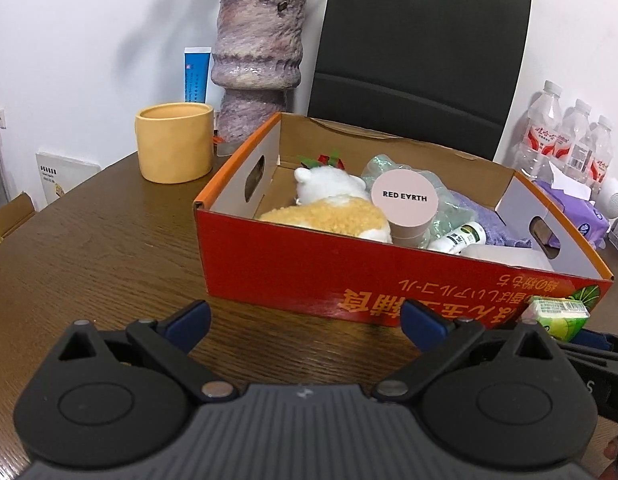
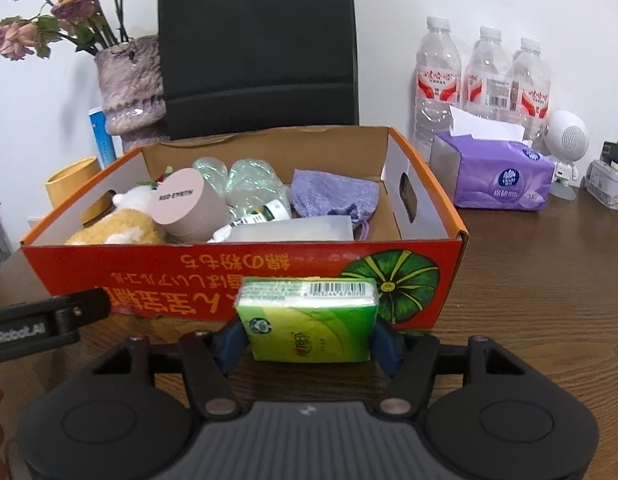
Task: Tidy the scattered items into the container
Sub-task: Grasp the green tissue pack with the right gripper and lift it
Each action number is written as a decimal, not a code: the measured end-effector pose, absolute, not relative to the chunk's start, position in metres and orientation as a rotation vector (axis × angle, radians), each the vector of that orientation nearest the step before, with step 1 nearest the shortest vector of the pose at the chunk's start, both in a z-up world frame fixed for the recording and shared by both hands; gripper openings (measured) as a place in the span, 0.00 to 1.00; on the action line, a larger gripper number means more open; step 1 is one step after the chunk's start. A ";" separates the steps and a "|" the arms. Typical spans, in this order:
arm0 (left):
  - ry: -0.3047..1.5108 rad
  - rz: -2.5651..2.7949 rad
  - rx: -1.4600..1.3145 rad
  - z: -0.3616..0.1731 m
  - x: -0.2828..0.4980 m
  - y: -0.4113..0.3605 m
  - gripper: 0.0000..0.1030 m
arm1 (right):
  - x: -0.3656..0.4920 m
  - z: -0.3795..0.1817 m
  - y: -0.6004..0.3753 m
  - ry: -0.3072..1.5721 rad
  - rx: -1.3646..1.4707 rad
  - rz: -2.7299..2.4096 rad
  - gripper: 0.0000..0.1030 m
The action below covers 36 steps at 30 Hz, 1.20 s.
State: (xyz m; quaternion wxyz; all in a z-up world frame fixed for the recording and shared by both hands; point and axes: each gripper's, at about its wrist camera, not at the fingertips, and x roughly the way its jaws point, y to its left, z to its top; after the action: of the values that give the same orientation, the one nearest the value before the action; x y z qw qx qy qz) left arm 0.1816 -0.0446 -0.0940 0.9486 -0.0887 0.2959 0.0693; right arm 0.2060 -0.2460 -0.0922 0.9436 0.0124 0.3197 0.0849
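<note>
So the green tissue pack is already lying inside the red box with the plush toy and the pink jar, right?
Not quite. The green tissue pack is outside the red box, in front of its near wall, between the fingers of the right gripper; the right wrist view shows it. The plush toy and pink jar are indeed inside.

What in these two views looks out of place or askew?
One stray: the green tissue pack sits on the table outside the red box, between the right gripper jaws. Inside, the pink round tin lies tipped on its side. Nothing looks spilled or damaged.
</note>
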 end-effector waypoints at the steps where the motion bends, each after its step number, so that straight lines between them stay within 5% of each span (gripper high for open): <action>1: 0.601 0.143 -0.184 -0.094 0.181 -0.044 1.00 | 0.203 -0.090 -0.246 0.647 0.021 0.174 0.61; 36: 0.511 0.061 -0.188 -0.002 0.076 -0.032 1.00 | 0.067 0.015 -0.240 0.465 -0.074 0.314 0.61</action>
State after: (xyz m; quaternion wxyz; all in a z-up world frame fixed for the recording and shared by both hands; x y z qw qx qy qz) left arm 0.0758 -0.0319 -0.0022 0.9627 -0.0930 0.2524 0.0300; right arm 0.0673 -0.2397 0.0150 0.9602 -0.0365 0.2295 0.1550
